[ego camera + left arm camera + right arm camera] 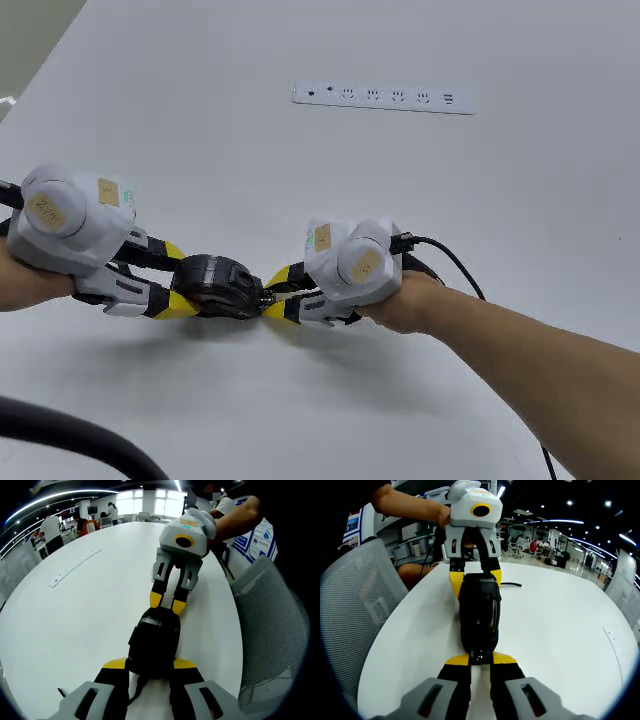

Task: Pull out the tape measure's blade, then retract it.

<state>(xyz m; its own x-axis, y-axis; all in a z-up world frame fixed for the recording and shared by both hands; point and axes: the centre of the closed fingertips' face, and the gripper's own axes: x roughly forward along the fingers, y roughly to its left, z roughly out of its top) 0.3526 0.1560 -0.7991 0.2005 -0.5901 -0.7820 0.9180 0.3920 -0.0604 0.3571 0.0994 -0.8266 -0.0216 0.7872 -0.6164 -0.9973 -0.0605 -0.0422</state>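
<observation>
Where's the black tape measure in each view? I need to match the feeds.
Head view: black tape measure lower left of centre.
Left gripper view: tape measure low centre.
Right gripper view: tape measure dead centre.
Shared landmark: long white power strip, upper left, far right.

Pale grey left gripper, matching right gripper — tan stickers, yellow-tipped black jaws

Head view: steeply down from the near edge onto the white table. Left gripper view: low, close, facing right along the tape measure toward the right gripper. Right gripper view: opposite, facing the left gripper. Tape measure shared by all.
</observation>
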